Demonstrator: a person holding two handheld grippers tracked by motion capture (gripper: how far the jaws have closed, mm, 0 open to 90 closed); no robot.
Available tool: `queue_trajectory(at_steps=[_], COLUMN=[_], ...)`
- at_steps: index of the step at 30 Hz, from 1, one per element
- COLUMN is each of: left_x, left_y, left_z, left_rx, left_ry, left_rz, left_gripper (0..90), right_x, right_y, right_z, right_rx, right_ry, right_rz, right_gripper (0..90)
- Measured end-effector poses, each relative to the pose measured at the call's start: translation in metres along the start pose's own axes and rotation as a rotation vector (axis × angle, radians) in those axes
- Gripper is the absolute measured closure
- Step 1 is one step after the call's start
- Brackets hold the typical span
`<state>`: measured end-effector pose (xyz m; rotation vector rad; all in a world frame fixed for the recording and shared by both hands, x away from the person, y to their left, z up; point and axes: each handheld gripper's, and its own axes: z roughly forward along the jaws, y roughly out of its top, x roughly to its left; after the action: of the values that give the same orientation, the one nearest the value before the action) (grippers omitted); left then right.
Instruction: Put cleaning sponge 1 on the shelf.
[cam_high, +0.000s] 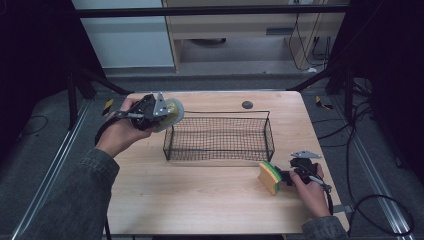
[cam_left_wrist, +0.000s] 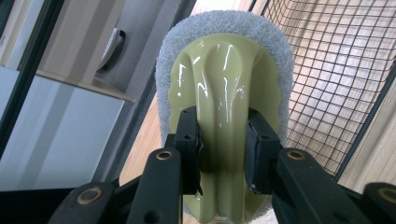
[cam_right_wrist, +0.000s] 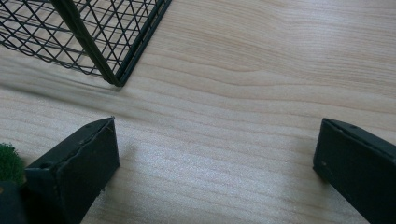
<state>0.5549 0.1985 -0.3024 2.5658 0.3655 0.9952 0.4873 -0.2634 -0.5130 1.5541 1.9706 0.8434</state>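
Note:
My left gripper (cam_high: 164, 116) is lifted over the table's back left, just outside the left end of the black wire basket (cam_high: 167, 146). It is shut on a scrubber (cam_high: 173, 113). In the left gripper view both pads pinch the ridge of the glossy pale-green handle (cam_left_wrist: 224, 84), which is rimmed by a grey scouring pad (cam_left_wrist: 168, 56). A yellow sponge with a green face (cam_high: 269, 177) stands on edge at the front right. My right gripper (cam_high: 286, 176) rests beside it, open. In the right gripper view bare wood lies between its jaws (cam_right_wrist: 218, 128), and a bit of green sponge (cam_right_wrist: 8, 163) shows outside one jaw.
The wire basket (cam_right_wrist: 116, 51) stands in the middle of the wooden table (cam_high: 200, 200), its mesh wall (cam_left_wrist: 336, 70) close to the scrubber. A small dark round spot (cam_high: 247, 105) sits behind the basket. Black frame bars and cables surround the table.

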Motion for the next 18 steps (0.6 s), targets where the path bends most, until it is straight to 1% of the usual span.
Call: queue_trajectory(at_steps=[3, 6, 7, 11, 12, 18], left_x=[0.000, -0.002, -0.003, -0.002, -0.003, -0.007], left_y=[0.001, 0.004, 0.005, 0.008, 0.010, 0.018], left_z=[0.000, 0.002, 0.004, 0.011, 0.014, 0.019], left_rx=[-0.005, -0.003, 0.000, -0.012, -0.012, -0.024], left_ry=[0.002, 0.007, 0.003, -0.010, -0.007, -0.003], left_rz=[0.000, 0.012, 0.015, 0.001, 0.004, 0.021], left_gripper=[70.1, 70.1, 70.1, 70.1, 70.1, 70.1], right_x=[0.000, 0.001, 0.000, 0.001, 0.001, 0.001], right_y=[0.000, 0.000, 0.000, 0.000, 0.000, 0.000], right_z=[0.000, 0.000, 0.000, 0.000, 0.000, 0.000], right_rx=[0.000, 0.003, 0.003, -0.001, -0.003, -0.003], right_ry=[-0.001, -0.003, -0.003, -0.004, -0.006, -0.004], right_rz=[0.003, 0.006, 0.005, 0.004, -0.001, 0.002], right_gripper=[0.4, 0.4, 0.4, 0.5, 0.7, 0.6])
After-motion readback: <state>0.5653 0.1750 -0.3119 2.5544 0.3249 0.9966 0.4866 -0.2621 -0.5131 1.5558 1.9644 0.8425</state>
